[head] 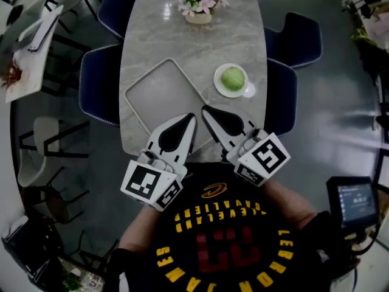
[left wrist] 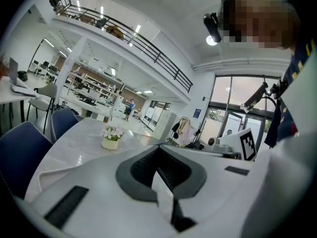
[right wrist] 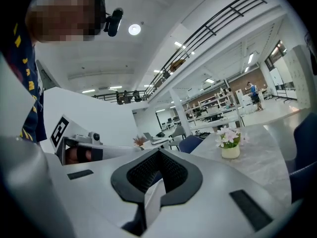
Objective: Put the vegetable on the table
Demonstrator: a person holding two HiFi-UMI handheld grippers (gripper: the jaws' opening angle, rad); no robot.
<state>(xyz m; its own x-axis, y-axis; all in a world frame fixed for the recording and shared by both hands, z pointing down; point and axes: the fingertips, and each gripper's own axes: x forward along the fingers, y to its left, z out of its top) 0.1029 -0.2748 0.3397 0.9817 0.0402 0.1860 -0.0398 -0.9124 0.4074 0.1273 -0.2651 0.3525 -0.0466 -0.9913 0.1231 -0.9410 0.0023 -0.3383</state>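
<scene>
A round green vegetable [head: 232, 78] lies on a small white plate [head: 217, 85] on the right side of the grey marble table [head: 152, 35]. Beside it, to the left, rests a pale rectangular tray [head: 138, 90] with nothing on it. My left gripper [head: 189, 118] and right gripper [head: 206, 111] hover side by side over the table's near edge, tips close together, below the tray and plate. Both are shut with nothing between the jaws. In the left gripper view my left gripper [left wrist: 158, 151] points level across the table; in the right gripper view my right gripper [right wrist: 158, 155] does the same. Neither gripper view shows the vegetable.
A pot of pink flowers [head: 199, 5] stands at the table's far end, also seen as flowers [left wrist: 112, 137] and flowers [right wrist: 230, 144]. Dark blue chairs [head: 100, 84] line both long sides. A small screen [head: 355, 202] sits at the right; another table [head: 30, 53] lies far left.
</scene>
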